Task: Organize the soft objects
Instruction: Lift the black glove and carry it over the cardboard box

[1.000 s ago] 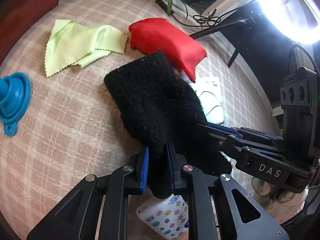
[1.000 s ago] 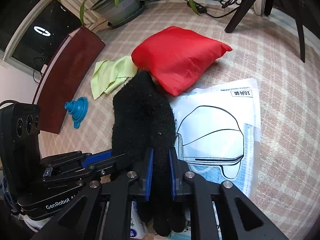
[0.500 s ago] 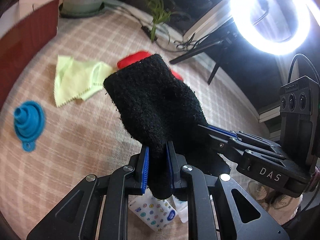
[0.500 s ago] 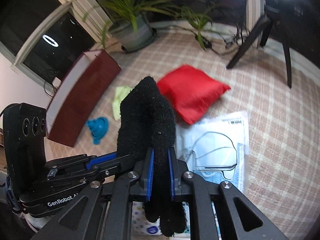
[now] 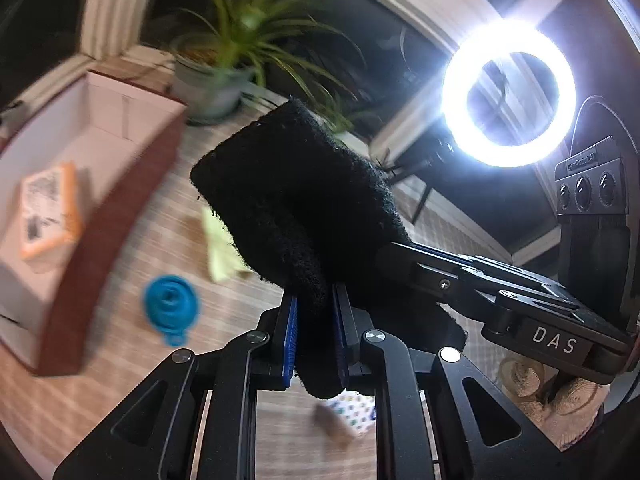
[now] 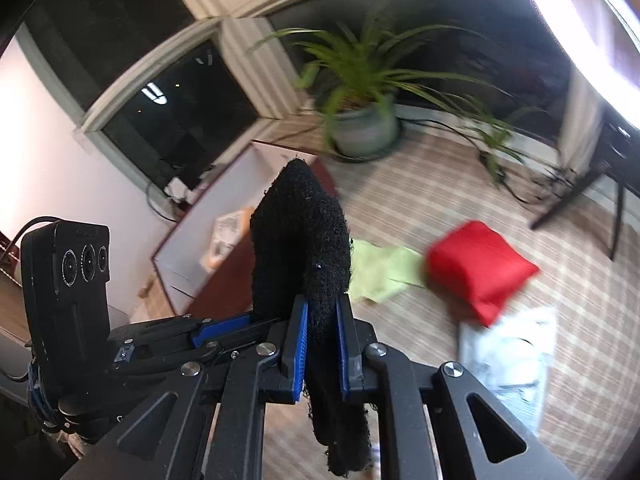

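Beside the open box (image 6: 208,248), both claws — left claw (image 5: 314,332), right claw (image 6: 322,340) — clench the black fleece cloth (image 6: 300,240) aloft; green cloth (image 6: 380,272) and red pouch (image 6: 480,268) remain unsorted.

Each view is a fisheye lens mounted just behind its own gripper, looking forward and steeply down along the fingers from above a plaid-clothed table (image 5: 132,280). The left wrist view faces the white-lined brown box (image 5: 108,216) and a bright ring light (image 5: 508,92). The right wrist view faces the window wall. Both share the fuzzy black glove (image 5: 296,200) close up, the potted green plant (image 6: 364,120), the box and the table.
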`<action>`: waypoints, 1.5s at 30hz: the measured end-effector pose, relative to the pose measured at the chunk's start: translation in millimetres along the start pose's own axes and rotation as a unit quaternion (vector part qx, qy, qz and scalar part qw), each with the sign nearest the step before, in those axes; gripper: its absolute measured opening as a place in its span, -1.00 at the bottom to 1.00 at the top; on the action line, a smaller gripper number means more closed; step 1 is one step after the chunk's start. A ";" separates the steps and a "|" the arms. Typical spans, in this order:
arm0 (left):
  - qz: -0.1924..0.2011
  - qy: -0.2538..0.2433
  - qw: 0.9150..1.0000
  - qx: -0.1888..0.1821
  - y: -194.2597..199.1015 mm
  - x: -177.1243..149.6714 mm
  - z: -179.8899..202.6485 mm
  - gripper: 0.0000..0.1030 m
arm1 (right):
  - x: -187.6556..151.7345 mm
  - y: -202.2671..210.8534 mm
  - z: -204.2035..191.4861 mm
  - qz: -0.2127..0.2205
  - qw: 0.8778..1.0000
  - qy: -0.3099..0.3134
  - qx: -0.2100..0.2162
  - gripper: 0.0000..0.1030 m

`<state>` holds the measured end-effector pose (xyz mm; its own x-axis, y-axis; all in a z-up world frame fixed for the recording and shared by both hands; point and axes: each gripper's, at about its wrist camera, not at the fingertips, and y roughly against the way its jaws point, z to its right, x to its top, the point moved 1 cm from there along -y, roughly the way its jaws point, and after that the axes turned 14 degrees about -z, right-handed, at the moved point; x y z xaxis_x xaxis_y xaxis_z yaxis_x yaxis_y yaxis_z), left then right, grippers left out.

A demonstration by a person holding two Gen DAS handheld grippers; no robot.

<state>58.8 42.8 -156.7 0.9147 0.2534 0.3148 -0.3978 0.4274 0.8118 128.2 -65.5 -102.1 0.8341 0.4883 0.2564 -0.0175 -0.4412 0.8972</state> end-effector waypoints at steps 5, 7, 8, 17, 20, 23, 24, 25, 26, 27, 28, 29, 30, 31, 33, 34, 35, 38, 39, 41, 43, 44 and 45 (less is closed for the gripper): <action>0.019 0.012 1.000 0.021 39.2 4.2 -42.2 -0.72 | 22.5 -15.3 -49.2 0.003 1.000 0.020 0.016 -0.77; 0.025 0.016 0.999 0.033 49.9 6.2 -58.2 -0.72 | 33.7 -25.1 -69.7 0.002 0.999 0.028 0.021 -0.77; 0.028 0.018 0.999 0.042 56.4 7.4 -67.4 -0.72 | 39.1 -30.7 -79.3 0.001 0.999 0.031 0.023 -0.77; 0.029 0.055 0.995 0.077 87.8 30.4 -148.0 -0.72 | 86.9 -90.6 -154.6 -0.018 0.998 0.044 0.042 -0.77; 0.023 0.054 0.994 0.090 89.3 37.1 -162.6 -0.72 | 99.5 -110.3 -165.1 -0.026 0.998 0.034 0.048 -0.77; 0.014 0.056 0.993 0.104 86.1 42.4 -175.3 -0.72 | 107.8 -128.7 -169.3 -0.035 0.998 0.023 0.048 -0.77; 0.011 0.058 0.993 0.106 83.8 44.0 -178.7 -0.72 | 110.9 -136.4 -169.5 -0.039 0.998 0.018 0.047 -0.77; 0.007 0.058 0.992 0.110 80.0 46.2 -182.7 -0.72 | 113.1 -142.0 -169.5 -0.042 0.998 0.015 0.046 -0.77; 0.002 0.058 0.992 0.114 75.5 48.3 -186.2 -0.72 | 114.7 -148.1 -168.4 -0.045 0.998 0.011 0.045 -0.77; -0.002 0.057 0.991 0.117 71.8 49.7 -189.0 -0.72 | 116.5 -155.1 -167.7 -0.049 0.998 0.007 0.043 -0.77; -0.006 0.057 0.991 0.120 67.8 51.4 -192.1 -0.72 | 118.1 -160.0 -167.3 -0.052 0.998 0.005 0.040 -0.77; -0.009 0.057 0.991 0.122 63.9 52.6 -195.0 -0.73 | 119.3 -165.0 -166.8 -0.055 0.998 0.003 0.037 -0.77; -0.012 0.058 0.990 0.125 61.0 54.1 -197.6 -0.73 | 120.6 -170.5 -166.2 -0.058 0.998 0.002 0.034 -0.77; -0.014 0.058 0.990 0.126 58.2 55.2 -200.7 -0.73 | 122.1 -175.8 -165.7 -0.062 0.998 0.001 0.030 -0.77; -0.019 0.061 0.990 0.128 52.7 56.7 -205.3 -0.73 | 123.3 -181.3 -164.1 -0.065 0.998 0.000 0.026 -0.77; -0.021 0.062 0.990 0.128 51.5 57.4 -206.3 -0.73 | 123.8 -183.4 -163.0 -0.067 0.997 -0.001 0.026 -0.77; -0.022 0.062 0.989 0.129 49.5 58.1 -207.8 -0.73 | 124.6 -186.2 -162.1 -0.068 0.997 -0.002 0.025 -0.77; -0.025 0.062 0.989 0.135 45.6 59.6 -209.7 -0.73 | 126.4 -191.0 -159.0 -0.068 0.997 -0.003 0.026 -0.77; -0.025 0.062 0.988 0.136 44.6 60.1 -210.1 -0.73 | 126.9 -191.5 -158.3 -0.068 0.997 -0.002 0.026 -0.76; -0.026 0.061 0.988 0.139 43.2 60.4 -209.9 -0.73 | 128.2 -192.7 -156.1 -0.069 0.997 -0.004 0.026 -0.71; -0.026 0.060 0.988 0.142 41.7 60.5 -209.9 -0.73 | 128.9 -192.3 -153.0 -0.069 0.997 -0.008 0.026 -0.69; -0.026 0.061 0.988 0.143 41.3 60.2 -209.6 -0.72 | 129.0 -191.6 -151.2 -0.067 0.997 -0.010 0.027 -0.67; -0.026 0.063 0.987 0.143 41.2 60.0 -209.4 -0.68 | 129.0 -190.5 -149.2 -0.065 0.997 -0.013 0.028 -0.61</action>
<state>82.4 257.4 -207.3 0.9101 0.3518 0.2192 -0.2970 0.1845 0.9369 156.9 193.9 -186.3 0.8408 0.5257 0.1291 0.1224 -0.4170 0.9006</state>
